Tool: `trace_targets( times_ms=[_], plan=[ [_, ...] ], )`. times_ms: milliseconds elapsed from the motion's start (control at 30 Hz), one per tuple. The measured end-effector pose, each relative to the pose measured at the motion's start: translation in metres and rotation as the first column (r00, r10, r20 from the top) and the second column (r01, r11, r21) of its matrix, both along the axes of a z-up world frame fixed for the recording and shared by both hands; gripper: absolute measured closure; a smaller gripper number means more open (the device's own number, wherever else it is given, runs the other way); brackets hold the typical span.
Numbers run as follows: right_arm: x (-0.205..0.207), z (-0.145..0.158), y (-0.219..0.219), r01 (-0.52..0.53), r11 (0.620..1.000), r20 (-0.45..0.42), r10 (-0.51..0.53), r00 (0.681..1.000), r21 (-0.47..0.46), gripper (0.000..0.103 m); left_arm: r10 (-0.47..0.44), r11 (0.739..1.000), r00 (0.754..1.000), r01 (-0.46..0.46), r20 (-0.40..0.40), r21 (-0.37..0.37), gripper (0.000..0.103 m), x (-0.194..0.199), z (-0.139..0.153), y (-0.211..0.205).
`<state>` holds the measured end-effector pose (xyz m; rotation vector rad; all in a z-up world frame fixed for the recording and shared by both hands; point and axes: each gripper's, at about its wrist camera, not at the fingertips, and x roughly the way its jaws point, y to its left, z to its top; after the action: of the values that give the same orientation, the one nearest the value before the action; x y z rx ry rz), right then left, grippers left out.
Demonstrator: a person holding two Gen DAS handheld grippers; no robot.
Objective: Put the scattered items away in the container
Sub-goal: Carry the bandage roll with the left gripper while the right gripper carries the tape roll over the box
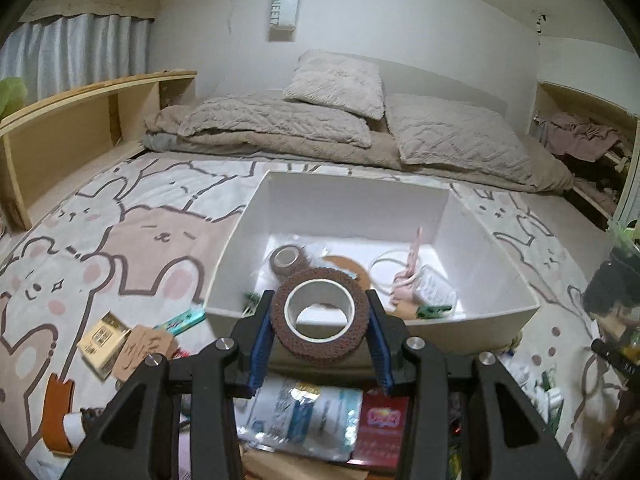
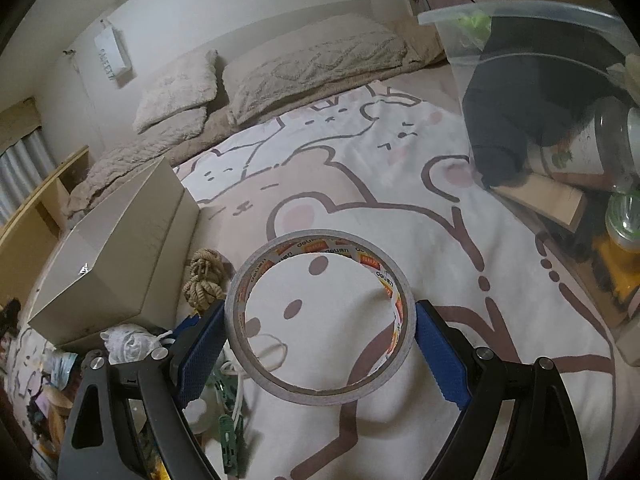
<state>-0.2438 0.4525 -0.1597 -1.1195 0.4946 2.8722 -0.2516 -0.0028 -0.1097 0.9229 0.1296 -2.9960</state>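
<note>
Only the left wrist view looks into the white box (image 1: pixel 472 240) on the bed, where a small brown roll (image 1: pixel 289 259) and a pink cloth (image 1: pixel 406 280) already lie. There the left tongs (image 1: pixel 319 328) clamp a brown tape roll (image 1: pixel 320 316) just over the box's near wall. The right wrist view alone shows a clear bin (image 2: pixel 520 16) at far right; the right tongs (image 2: pixel 320 336), spread wide, grip a thin grey tape ring (image 2: pixel 320 316) above the bear-print bedsheet (image 2: pixel 360 160).
</note>
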Motion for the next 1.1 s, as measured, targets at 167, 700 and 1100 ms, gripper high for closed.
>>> trace_targets(
  times_ms=[167, 700, 1100],
  plan=[
    [0.004, 0.008, -0.003, 0.005, 1.000, -0.044, -0.004, 0.999, 0.015, 0.012, -0.018, 1.000, 1.000, 0.018, -0.014, 0.012, 0.061, -0.015, 0.012, 0.009],
    [0.007, 0.054, -0.018, -0.002, 1.000, -0.200, 0.004, 0.980, 0.008, 0.012, -0.094, 0.995, 0.994, 0.093, -0.048, -0.022, 0.061, -0.046, 0.035, 0.031],
    [0.001, 0.114, -0.088, -0.219, 0.973, -0.281, 0.229, 0.932, 0.066, 0.012, -0.107, 0.994, 0.994, 0.106, -0.014, -0.026, 0.061, -0.075, 0.032, 0.019]
  ],
)
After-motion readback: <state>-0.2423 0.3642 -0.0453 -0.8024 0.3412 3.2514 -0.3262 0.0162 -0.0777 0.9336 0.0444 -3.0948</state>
